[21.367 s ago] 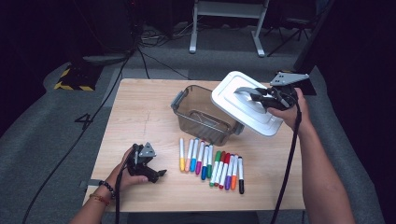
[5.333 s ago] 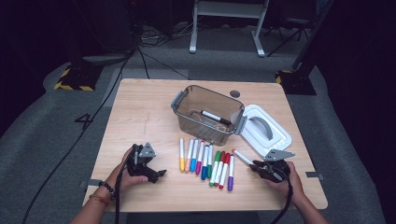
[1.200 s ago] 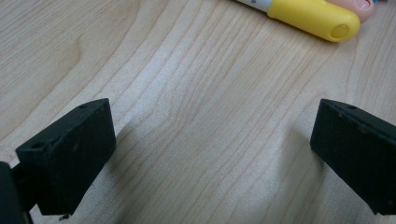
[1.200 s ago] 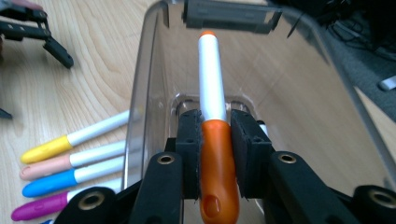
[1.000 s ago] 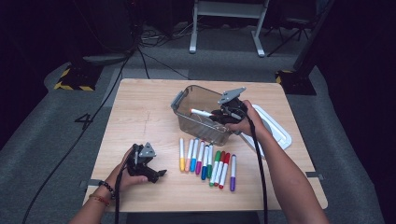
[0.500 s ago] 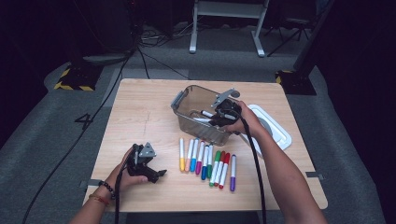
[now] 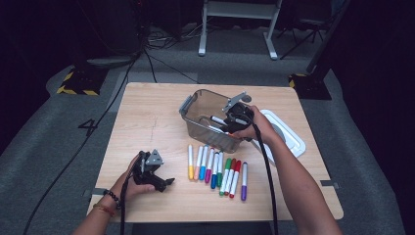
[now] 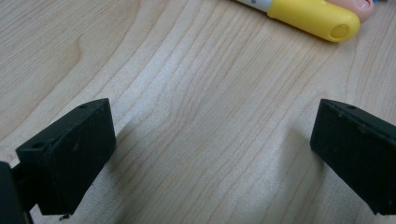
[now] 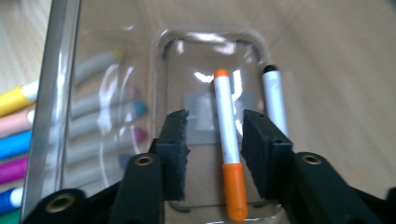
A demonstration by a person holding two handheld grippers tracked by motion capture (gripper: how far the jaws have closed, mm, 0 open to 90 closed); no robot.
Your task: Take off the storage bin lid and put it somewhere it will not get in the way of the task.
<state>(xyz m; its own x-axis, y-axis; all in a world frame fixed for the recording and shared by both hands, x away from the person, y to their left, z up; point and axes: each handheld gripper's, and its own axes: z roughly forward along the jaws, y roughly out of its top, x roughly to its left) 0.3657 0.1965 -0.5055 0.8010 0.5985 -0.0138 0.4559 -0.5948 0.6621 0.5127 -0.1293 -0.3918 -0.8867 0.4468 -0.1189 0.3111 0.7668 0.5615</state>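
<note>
Two hand-held grippers at a wooden bench [image 7: 147, 122]. The right hand-held gripper [image 9: 215, 135] hangs over the clear plastic bin [image 7: 195, 110], w/ its jaws partly apart after just opening. An orange marker [image 9: 228, 144] shows between them in the right gripper view; the pads flank its barrel w/ a gap each side, not pressing it. The marker lies flat on the bin floor, long axis 12-to-6 in that view, big orange cap at 6, small orange end at 12. Just beside it, at 3 o'clock, a black-tipped marker [image 9: 275, 100] lies roughly parallel.

In the high view the right hand-held gripper [image 7: 234, 117] sits at the bin's 3 o'clock end, approx. bench centre, w/ the white lid [image 7: 288, 139] flat on the bench beyond at 3. A row of coloured markers [image 7: 215, 169] lies at 6 o'clock from the bin.

The left hand-held gripper [image 7: 161, 182] rests at the bench's 7 o'clock corner, jaws wide apart, holding nothing; bare wood betw. them, a yellow marker cap [image 8: 313, 16] at 1 o'clock in the left gripper view.
</note>
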